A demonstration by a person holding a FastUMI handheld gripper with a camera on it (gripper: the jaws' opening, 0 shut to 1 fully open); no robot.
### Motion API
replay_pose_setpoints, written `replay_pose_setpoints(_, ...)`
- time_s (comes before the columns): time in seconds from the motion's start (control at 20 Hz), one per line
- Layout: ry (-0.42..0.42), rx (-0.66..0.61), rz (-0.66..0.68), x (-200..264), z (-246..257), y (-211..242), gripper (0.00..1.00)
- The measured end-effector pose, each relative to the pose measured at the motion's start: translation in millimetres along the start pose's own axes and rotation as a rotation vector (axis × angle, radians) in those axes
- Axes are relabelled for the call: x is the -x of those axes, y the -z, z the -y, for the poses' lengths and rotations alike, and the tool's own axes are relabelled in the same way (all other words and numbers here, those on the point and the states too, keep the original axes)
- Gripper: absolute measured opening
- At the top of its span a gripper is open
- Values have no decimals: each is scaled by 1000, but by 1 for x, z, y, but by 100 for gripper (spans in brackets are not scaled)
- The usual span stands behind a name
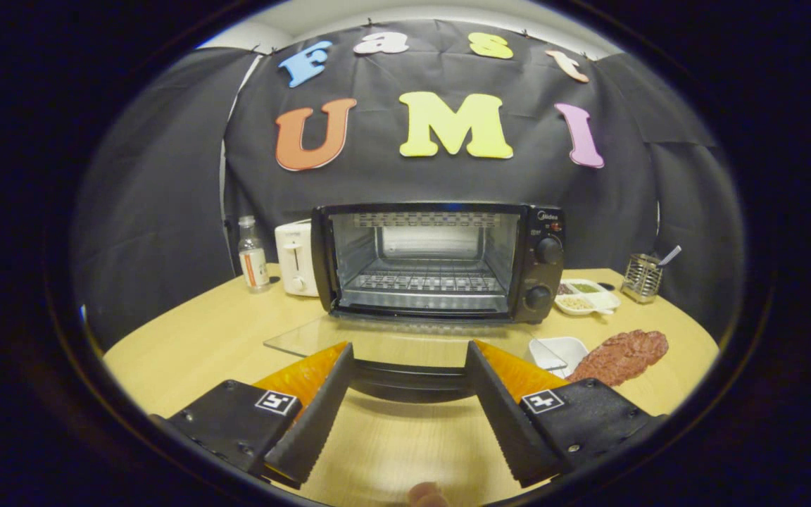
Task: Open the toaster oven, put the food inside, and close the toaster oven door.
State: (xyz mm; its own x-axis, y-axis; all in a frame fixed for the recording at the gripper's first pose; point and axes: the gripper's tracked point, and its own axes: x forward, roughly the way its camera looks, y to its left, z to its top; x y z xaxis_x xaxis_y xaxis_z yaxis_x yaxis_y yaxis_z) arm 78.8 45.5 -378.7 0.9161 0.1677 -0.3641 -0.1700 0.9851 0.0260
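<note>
Since the toaster oven (pixel 441 260) just ahead of your fingers already stands open, its glass door (pixel 377 339) lying flat with the handle between them, your gripper (pixel 409 355) hangs wide and empty. Swing right to the raw steak (pixel 620 355) beside the small white dish (pixel 560 350), and pinch it at the near edge.

— Any writing to read here?
— Hardly. The black toaster oven (pixel 441 260) has a small brand mark (pixel 548 215) above its knobs, too small to read surely.
— And the clear plastic bottle (pixel 253 255)?
— Its white and orange label (pixel 255 269) is a blur.
— Signs?
— Two black-and-white square markers (pixel 276 402) (pixel 542 401), one on each black block of the gripper (pixel 409 352), whose fingers stand spread apart.
</note>
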Motion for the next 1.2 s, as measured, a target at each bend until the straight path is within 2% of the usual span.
replay_pose_setpoints(0.35,36,-11,-35,-2,-2,6,100)
replay_pose_setpoints(0.7,-38,1,-3,9,11,-10,100)
replay_pose_setpoints(1.0,-81,-76,-92,30,73,-44,100)
replay_pose_setpoints(1.2,-83,-58,-157,33,125,-64,100)
